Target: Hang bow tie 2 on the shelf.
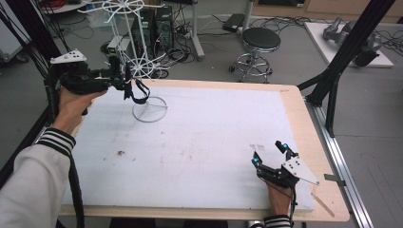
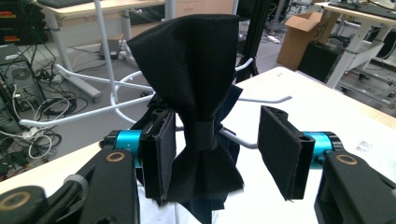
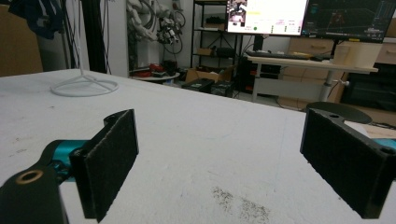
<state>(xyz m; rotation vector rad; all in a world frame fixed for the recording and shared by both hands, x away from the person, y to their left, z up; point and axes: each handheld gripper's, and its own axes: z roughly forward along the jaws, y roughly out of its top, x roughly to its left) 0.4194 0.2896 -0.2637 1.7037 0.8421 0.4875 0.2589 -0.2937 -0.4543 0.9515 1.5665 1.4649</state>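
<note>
One item in hand's reach: black bow tie, soft fabric, hung on a prong of the white wire rack at the table's far left corner. I judge it light, limp and easily snagged — no fragility. Best hold: the stitched centre knot, the firmest part; the wings would just fold. My left gripper stands partly open around it, left pad touching cloth, right pad clear — no grip. My right gripper rests wide open on the table, empty.
</note>
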